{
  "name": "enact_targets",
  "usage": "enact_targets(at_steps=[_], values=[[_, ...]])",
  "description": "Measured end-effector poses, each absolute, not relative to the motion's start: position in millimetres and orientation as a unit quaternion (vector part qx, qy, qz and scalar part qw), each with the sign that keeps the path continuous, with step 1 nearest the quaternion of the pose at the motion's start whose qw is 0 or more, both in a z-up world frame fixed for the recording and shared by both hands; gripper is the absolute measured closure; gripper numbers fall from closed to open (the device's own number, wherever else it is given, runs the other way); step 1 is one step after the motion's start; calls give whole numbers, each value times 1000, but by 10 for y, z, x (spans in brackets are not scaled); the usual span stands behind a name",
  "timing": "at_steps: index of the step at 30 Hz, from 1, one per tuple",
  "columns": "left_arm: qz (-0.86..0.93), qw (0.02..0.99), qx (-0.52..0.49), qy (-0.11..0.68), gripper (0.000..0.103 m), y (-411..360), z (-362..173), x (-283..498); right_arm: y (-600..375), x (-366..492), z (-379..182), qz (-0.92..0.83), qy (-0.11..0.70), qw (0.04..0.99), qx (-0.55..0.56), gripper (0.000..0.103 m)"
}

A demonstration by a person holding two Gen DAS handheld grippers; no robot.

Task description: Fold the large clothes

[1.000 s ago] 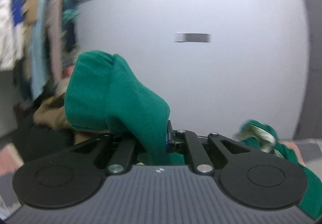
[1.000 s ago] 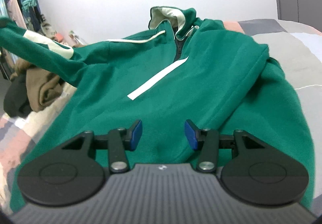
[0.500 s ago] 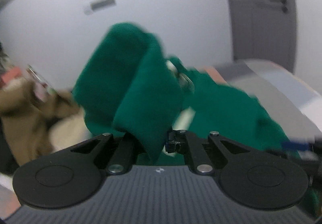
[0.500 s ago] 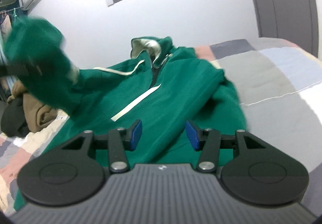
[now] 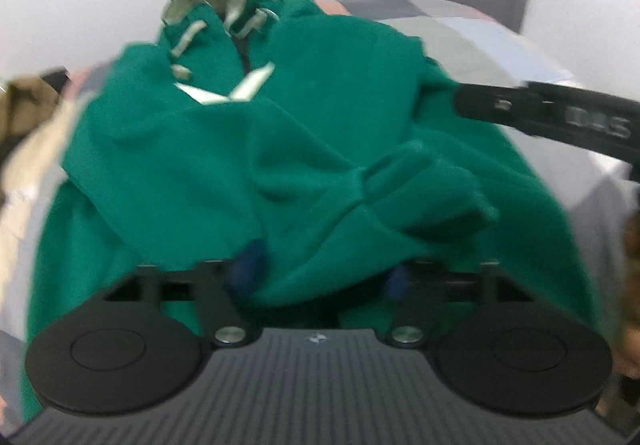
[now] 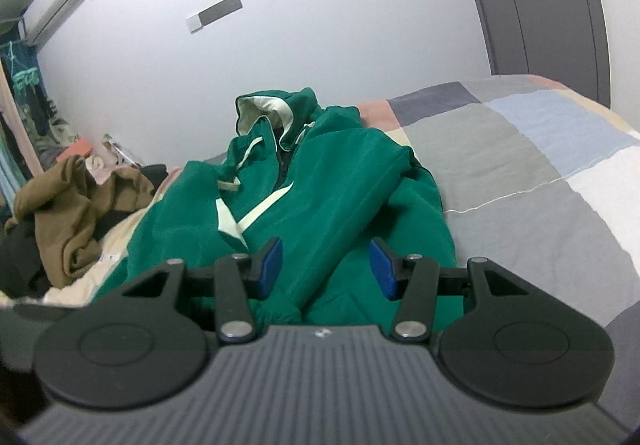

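A green zip hoodie [image 6: 340, 181] with a cream-lined hood [image 6: 260, 109] lies on the bed. Its left sleeve [image 5: 400, 205] is folded across the chest. My left gripper [image 5: 322, 273] points down at that sleeve, just over it. Its jaws are opening, with loose sleeve cloth bunched between the blue pads [image 5: 248, 265], which no longer pinch it. My right gripper [image 6: 326, 265] hovers open above the hoodie's lower right part with nothing gripped. Its black body [image 5: 540, 113] shows at the right of the left wrist view.
The patchwork quilt [image 6: 540, 185] extends to the right of the hoodie. A brown garment [image 6: 68, 213] on a dark pile lies at the left. A grey door [image 6: 540, 5] stands behind on the right, and hanging clothes [image 6: 20, 105] are at the far left.
My left gripper swung down and across with the sleeve onto the hoodie's body, then its jaws parted and let go of the cloth. The right gripper drew back a little.
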State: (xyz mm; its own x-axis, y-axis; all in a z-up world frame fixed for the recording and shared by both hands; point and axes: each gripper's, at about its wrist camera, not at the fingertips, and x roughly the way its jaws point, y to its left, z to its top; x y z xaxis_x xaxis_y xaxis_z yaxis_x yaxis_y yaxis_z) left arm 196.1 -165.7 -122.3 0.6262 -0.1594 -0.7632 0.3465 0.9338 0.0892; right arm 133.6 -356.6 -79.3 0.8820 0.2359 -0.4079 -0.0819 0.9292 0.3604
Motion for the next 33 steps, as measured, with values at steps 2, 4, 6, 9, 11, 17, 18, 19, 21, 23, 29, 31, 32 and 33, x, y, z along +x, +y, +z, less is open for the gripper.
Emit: enact_targets(at_steps=[2, 4, 6, 9, 11, 17, 18, 19, 21, 23, 29, 31, 32, 33], values=[[-166, 886, 90, 424, 18, -1622, -1173, 1850, -3557, 1351, -798, 87, 233, 952, 178, 51], [-191, 876, 58, 439, 16, -1487, -1070, 1745, -3533, 1361, -799, 95, 240, 948, 185, 49], [-206, 871, 26, 444, 15, -1378, -981, 1614, -3490, 1383, -803, 104, 249, 944, 191, 39], [-218, 868, -21, 446, 14, -1155, -826, 1542, -3413, 1426, -817, 115, 265, 938, 191, 39], [-208, 879, -53, 426, 13, -938, -747, 1600, -3378, 1454, -844, 119, 280, 932, 197, 39], [-120, 912, -91, 381, 14, -421, -928, 2161, -3209, 1557, -938, 116, 306, 926, 187, 39], [-106, 917, -83, 376, 14, -363, -981, 2250, -3179, 1567, -952, 116, 308, 926, 182, 39], [-92, 920, -79, 373, 14, -291, -1063, 2406, -3145, 1573, -964, 116, 309, 928, 175, 39], [-83, 922, -105, 363, 14, -114, -1157, 2540, -3080, 1598, -984, 119, 309, 930, 159, 39], [-84, 920, -149, 352, 14, 52, -1243, 2681, -3024, 1624, -1001, 127, 306, 932, 150, 39], [-89, 909, -232, 335, 33, 256, -1447, 3059, -2861, 1747, -1095, 140, 296, 937, 121, 39], [-88, 903, -251, 338, 52, 294, -1539, 3181, -2811, 1808, -1160, 138, 297, 939, 108, 39], [-84, 900, -260, 340, 71, 320, -1569, 3226, -2795, 1839, -1191, 136, 299, 939, 105, 39], [-83, 898, -268, 340, 79, 348, -1582, 3263, -2779, 1867, -1220, 134, 300, 939, 101, 39]])
